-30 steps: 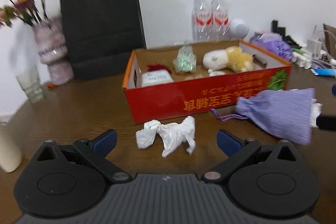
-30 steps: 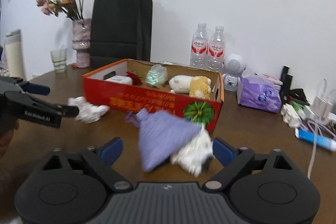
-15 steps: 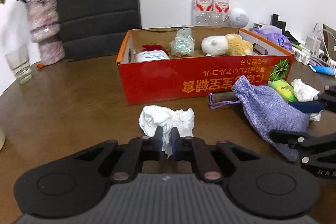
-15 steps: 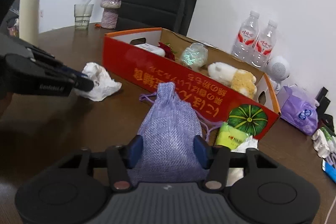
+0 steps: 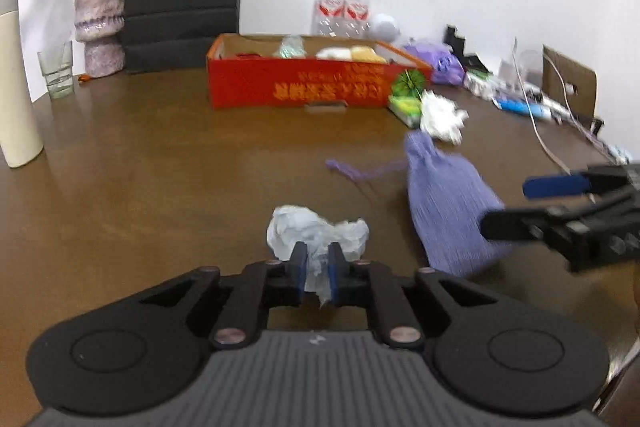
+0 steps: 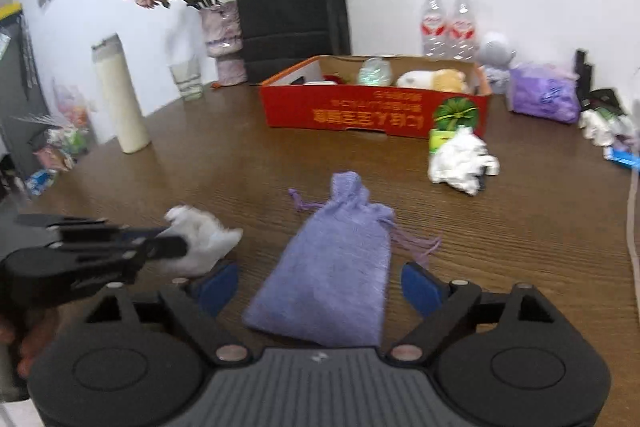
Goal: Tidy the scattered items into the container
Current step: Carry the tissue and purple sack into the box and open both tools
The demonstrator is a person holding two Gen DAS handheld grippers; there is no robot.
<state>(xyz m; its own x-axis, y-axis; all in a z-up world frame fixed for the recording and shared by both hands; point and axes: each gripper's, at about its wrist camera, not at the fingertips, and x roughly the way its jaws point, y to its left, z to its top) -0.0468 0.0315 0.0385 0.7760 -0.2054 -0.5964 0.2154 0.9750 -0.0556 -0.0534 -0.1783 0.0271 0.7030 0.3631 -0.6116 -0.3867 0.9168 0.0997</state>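
Left wrist view shows the crumpled white tissue (image 5: 316,233) at six o'clock, pinched between the blue pads (image 5: 298,271) of the left tool (image 5: 316,277); the jaws are easing open a little, yet the paper is between them and looks gripped, most likely so it can be carried to the box rather than pushed across the wood. Just to its three o'clock lies the purple drawstring pouch (image 5: 448,203), flat on the brown table (image 5: 160,167) with its cord trailing toward nine o'clock. Right wrist view puts that pouch (image 6: 332,267) dead centre between the right tool's (image 6: 320,285) wide-spread, opening fingers (image 6: 216,285), which flank it without pressing on it, so it is released, not held; the straddling stance reads as lined up for a grasp along the pouch's narrow width. Further out at one o'clock a second tissue wad (image 6: 460,159) sits touching a green packet (image 6: 440,139), both just beside the front corner of the red cardboard box (image 6: 372,111). That box, at twelve o'clock and well apart from both tools, already holds a plush toy (image 6: 432,81) and a few smaller things, so it appears to be the container. Both carried-to-be items have open tabletop between them and it.
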